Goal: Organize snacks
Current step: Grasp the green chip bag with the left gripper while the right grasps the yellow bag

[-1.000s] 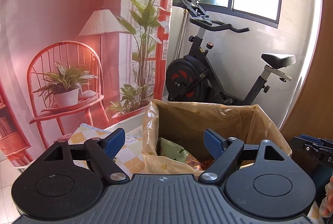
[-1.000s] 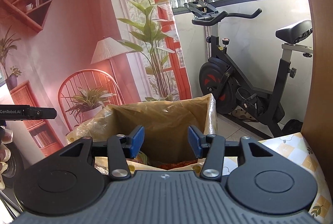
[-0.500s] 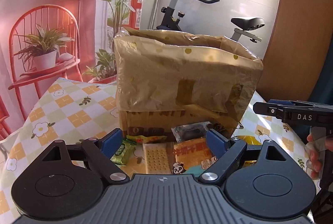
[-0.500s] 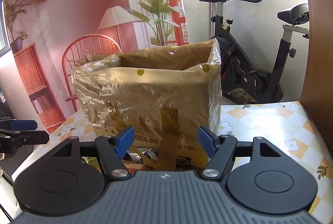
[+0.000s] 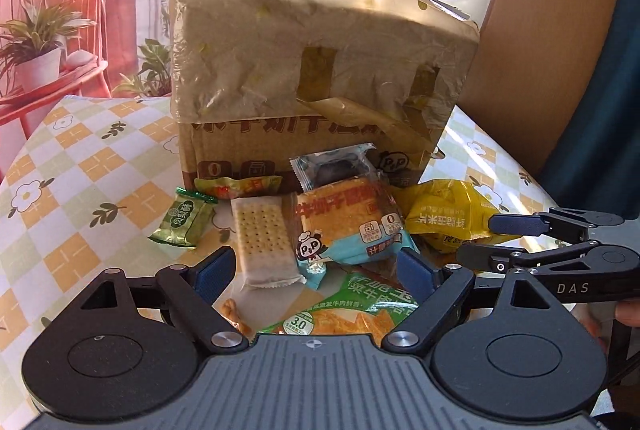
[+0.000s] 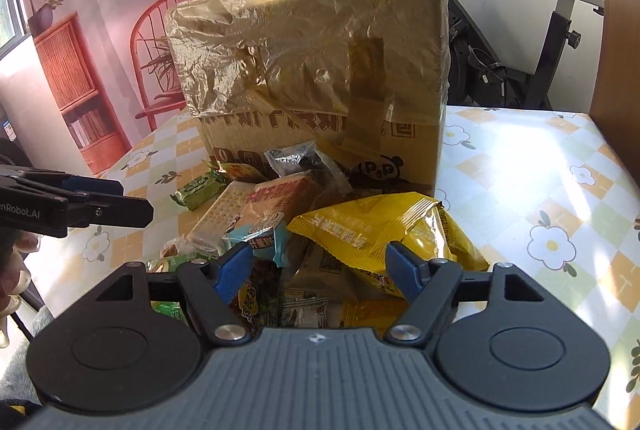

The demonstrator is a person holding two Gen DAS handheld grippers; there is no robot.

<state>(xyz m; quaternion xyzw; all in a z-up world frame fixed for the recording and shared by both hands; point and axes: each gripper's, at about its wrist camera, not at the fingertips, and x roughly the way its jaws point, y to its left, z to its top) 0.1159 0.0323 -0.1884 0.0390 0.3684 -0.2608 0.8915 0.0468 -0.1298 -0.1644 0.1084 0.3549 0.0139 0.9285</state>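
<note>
A pile of snack packets lies on the checked tablecloth in front of a tall cardboard box [image 5: 320,70] [image 6: 316,70] lined with a yellowish bag. In the pile are a cracker pack [image 5: 264,238], an orange-and-blue bread packet [image 5: 348,226] [image 6: 272,214], a yellow bag [image 5: 448,218] [image 6: 384,226], a small green packet [image 5: 182,224] and a green bag [image 5: 352,310]. My left gripper [image 5: 316,266] hovers open just over the near packets, holding nothing. My right gripper [image 6: 320,264] is over the yellow bag, its jaws opening, with nothing gripped.
The table [image 6: 540,190] has bare cloth to the right of the box and to the left [image 5: 80,170]. An exercise bike [image 6: 520,50] stands behind the table by the window. A wooden panel [image 5: 540,30] rises at the right. A hand [image 6: 8,270] shows at the left edge.
Both grippers came down from above the box's open top to the snack pile in front of it. The right jaws have spread wider.
</note>
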